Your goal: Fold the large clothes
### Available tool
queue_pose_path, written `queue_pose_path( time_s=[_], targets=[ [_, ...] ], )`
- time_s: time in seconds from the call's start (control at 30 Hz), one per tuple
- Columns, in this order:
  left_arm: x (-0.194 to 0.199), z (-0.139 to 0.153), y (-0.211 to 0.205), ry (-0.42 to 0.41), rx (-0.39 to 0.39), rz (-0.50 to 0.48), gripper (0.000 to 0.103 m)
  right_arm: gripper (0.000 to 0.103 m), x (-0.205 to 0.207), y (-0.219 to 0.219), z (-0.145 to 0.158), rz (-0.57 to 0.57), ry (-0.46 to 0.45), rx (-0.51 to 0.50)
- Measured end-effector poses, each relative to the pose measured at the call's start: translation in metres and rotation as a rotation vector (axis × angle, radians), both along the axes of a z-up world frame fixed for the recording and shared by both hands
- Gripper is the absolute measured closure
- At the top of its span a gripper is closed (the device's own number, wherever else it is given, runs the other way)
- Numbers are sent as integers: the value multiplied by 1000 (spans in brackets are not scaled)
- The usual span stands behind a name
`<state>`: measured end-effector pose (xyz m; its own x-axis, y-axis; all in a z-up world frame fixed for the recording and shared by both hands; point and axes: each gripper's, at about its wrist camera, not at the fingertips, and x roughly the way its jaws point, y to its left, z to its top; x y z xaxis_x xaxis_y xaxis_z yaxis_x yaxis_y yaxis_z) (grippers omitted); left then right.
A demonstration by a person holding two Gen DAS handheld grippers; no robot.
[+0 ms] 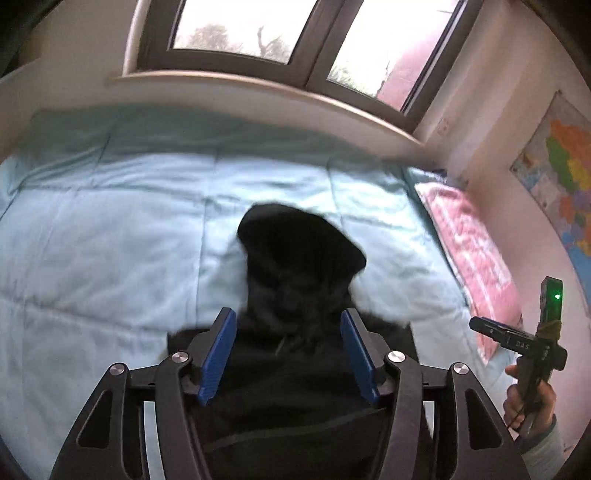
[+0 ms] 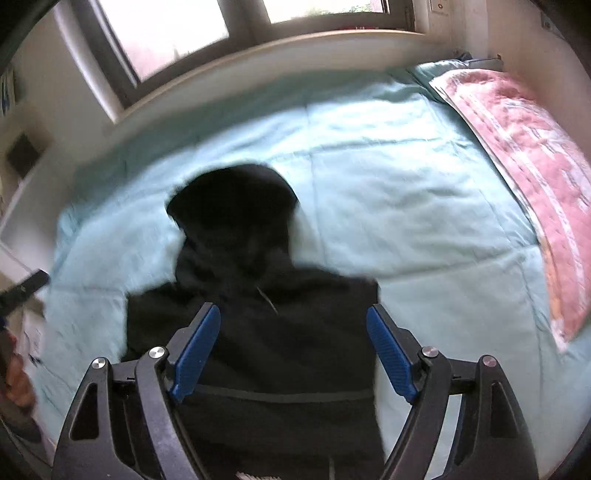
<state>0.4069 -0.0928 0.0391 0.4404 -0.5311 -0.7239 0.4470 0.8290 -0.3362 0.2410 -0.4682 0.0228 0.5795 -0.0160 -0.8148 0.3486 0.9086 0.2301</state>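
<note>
A black hoodie (image 1: 295,273) lies on the light blue bedspread (image 1: 110,221), hood pointing toward the window, sleeves folded in so the body is a narrow block. My left gripper (image 1: 288,321) is open and empty, hovering above the hoodie's neck. My right gripper (image 2: 293,317) is open and empty, above the hoodie (image 2: 258,332) body; its hood (image 2: 232,199) lies beyond the fingers. The right gripper also shows in the left wrist view (image 1: 532,343), held in a hand at the right edge.
A pink patterned pillow (image 2: 528,166) lies along the bed's right side by the wall. A window (image 1: 280,33) with a sill runs behind the bed. A coloured map (image 1: 561,177) hangs on the right wall.
</note>
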Motion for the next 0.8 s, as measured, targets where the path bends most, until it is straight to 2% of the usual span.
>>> queue_pose_path(
  time_s=[0.07,0.17,0.27,0.43,0.6,0.67,0.7,0.73,0.77,0.8],
  targets=[
    [31,-8,-16,11,32,14,33,19,24,-7,0,-10,-5,19],
    [86,-40,-41,55,67,23,33,19,70,-15,-16,-21,15,25],
    [134,-81,-70,113,111,1,33,20,116,-24,-47,-16,50,24],
    [179,-143,-111,128,225,-25,33,20,182,-31,-95,4,95,12],
    [208,-183,-126,143,249,0,33,22,229,-33,-143,25,149,6],
    [220,-193,-127,137,278,42,33,37,241,-32,-159,21,172,-31],
    [227,-197,-125,129,303,82,35,54,248,-32,-167,16,192,-53],
    [234,-199,-121,113,316,126,51,81,253,-32,-175,0,216,-82],
    [241,-198,-114,119,297,142,73,91,257,-34,-181,-18,228,-109],
    [248,-195,-101,156,222,151,76,96,256,-39,-179,-40,214,-112]
  ],
)
